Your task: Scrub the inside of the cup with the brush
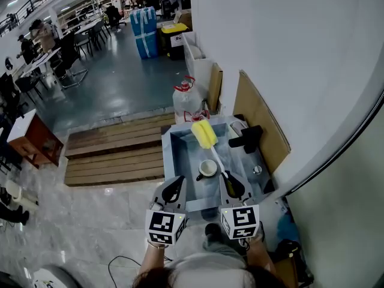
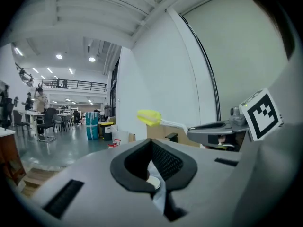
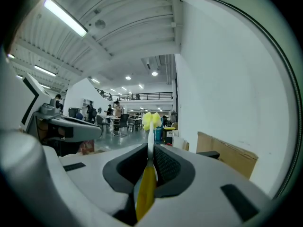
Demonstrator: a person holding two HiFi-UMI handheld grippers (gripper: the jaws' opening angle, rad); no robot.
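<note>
One brush (image 1: 204, 134) pinched in right hand-held gripper (image 1: 231, 183); left hand-held gripper (image 1: 174, 191) pressed together; cup (image 1: 207, 169) just ahead.

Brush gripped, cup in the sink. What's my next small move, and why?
Probably open the left tongs and lower them onto the cup to steady it: they are shut and empty, and the cup stands unheld in the sink. The right tongs grip the brush, head outside the cup.

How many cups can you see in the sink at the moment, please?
1. The white cup stands on the floor of the sink, near its middle, below the brush head in the head view. Others could be hidden by the sink's near wall.
</note>
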